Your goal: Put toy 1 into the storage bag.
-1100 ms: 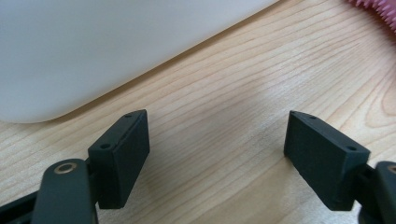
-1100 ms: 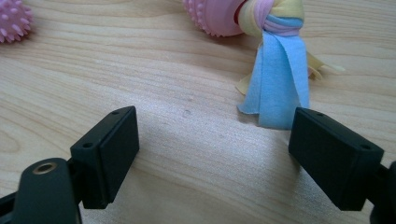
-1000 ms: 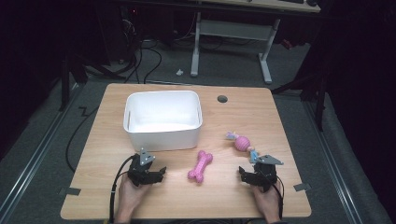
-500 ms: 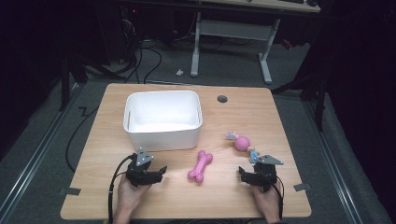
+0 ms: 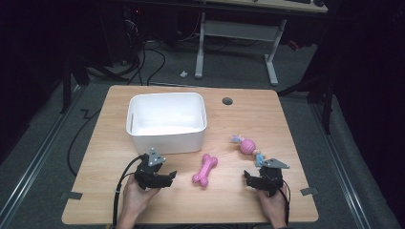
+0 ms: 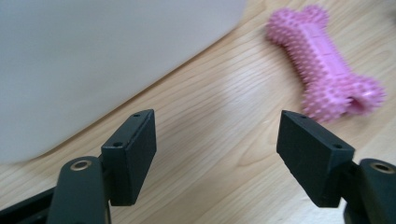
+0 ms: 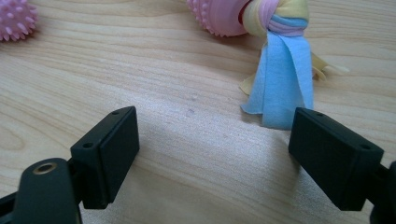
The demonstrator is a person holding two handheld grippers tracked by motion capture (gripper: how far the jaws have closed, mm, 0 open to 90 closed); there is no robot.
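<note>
Table (image 5: 248,114) of pale wood carries everything here. Near its front left corner the left gripper (image 5: 168,177) is held in a hand (image 5: 135,199), just off the surface, pointing toward the middle of the table. Its jaws have just been closing a little, yet they stand well apart with nothing between them; in the left gripper view only bare wood lies in the gap (image 6: 217,140). Behind it, toward the back left, sits a white bin (image 5: 166,123), its front wall close to the gripper. Right of the gripper, at the middle of the front edge, lies a pink spiky bone (image 5: 205,170), near the jaws but not touching. Further right, a pink ball with cloth tails (image 5: 247,146) rests toward the right edge. Near the front right corner the right gripper (image 5: 247,177) sits in the other hand (image 5: 273,206), jaws wide and holding nothing; in the right gripper view a blue cloth tail (image 7: 280,84) ends just ahead of one jaw.
</note>
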